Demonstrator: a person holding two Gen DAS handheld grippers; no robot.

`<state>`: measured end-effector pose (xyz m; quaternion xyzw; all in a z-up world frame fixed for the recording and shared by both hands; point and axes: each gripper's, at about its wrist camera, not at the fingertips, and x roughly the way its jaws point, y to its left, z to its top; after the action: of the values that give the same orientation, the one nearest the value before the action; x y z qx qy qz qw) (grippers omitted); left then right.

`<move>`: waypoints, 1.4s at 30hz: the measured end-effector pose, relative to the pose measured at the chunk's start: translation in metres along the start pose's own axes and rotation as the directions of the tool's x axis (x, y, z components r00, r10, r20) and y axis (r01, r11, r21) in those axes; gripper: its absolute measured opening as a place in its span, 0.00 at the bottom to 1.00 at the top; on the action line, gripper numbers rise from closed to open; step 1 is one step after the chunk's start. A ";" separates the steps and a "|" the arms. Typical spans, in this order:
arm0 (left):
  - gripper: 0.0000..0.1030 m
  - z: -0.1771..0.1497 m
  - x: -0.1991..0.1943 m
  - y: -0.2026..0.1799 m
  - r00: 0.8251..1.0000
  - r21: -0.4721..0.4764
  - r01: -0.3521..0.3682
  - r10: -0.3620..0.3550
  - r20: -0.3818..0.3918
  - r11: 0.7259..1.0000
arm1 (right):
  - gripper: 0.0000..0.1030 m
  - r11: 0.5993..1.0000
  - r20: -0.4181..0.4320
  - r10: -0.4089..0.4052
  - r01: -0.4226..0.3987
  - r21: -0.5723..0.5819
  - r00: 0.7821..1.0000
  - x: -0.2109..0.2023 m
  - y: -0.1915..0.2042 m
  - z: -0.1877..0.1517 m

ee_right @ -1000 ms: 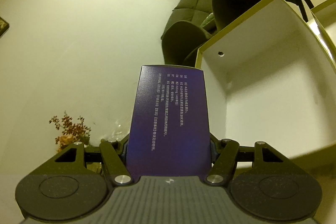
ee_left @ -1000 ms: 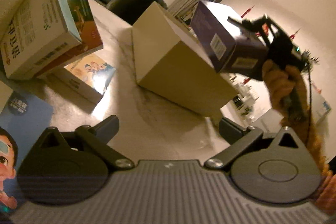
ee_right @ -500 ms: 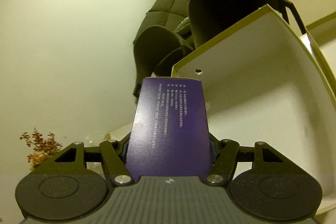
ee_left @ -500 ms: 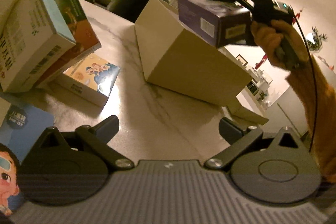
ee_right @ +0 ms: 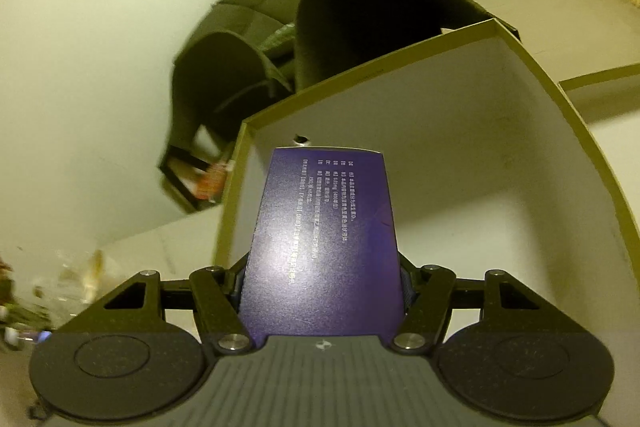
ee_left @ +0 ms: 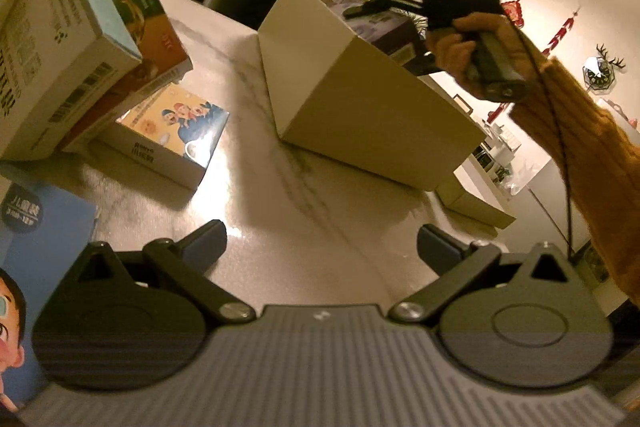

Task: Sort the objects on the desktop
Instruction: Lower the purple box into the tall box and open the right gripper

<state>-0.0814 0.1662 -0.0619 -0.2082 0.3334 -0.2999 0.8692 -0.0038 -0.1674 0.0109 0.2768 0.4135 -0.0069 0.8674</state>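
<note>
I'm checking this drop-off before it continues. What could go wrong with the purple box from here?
The purple box juts far past the right gripper, so its front edge may catch the open carton's wall. Released from above, it could tumble and land askew. The idle left gripper sits near the carton and might nudge it.

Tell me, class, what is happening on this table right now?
A person holds a gripper in each hand. The right gripper is shut on a purple box and holds it over the open cardboard box, not yet let go. The left gripper is open and empty above the marble table. Several other cartons wait on the left, including one with a cartoon print.
</note>
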 end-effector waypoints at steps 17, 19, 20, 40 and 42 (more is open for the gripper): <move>1.00 -0.022 -0.064 -0.020 1.000 -0.008 0.008 -0.008 -0.008 1.000 | 0.67 0.993 -0.088 -0.096 0.089 -0.084 0.991 0.050 0.021 -0.010; 1.00 -0.025 -0.072 -0.021 1.000 -0.011 0.011 -0.011 -0.010 1.000 | 0.68 0.992 -0.101 -0.087 0.077 -0.098 0.991 0.048 0.023 -0.011; 1.00 -0.026 -0.076 -0.022 1.000 -0.012 0.013 -0.013 -0.010 1.000 | 0.69 0.992 -0.105 -0.082 0.071 -0.106 0.991 0.047 0.024 -0.011; 1.00 -0.049 -0.065 -0.105 0.961 0.515 -0.214 0.274 -0.043 0.830 | 0.66 0.863 -0.274 -0.105 -0.049 -0.503 0.956 -0.003 0.053 -0.041; 1.00 -0.050 -0.060 -0.109 0.960 0.536 -0.202 0.274 -0.058 0.820 | 0.61 0.860 -0.283 -0.093 -0.066 -0.505 0.955 -0.001 0.053 -0.040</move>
<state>-0.1942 0.1179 -0.0084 0.1008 0.3189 -0.2815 0.8994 -0.0203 -0.1035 0.0169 0.0328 0.5281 0.1381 0.8372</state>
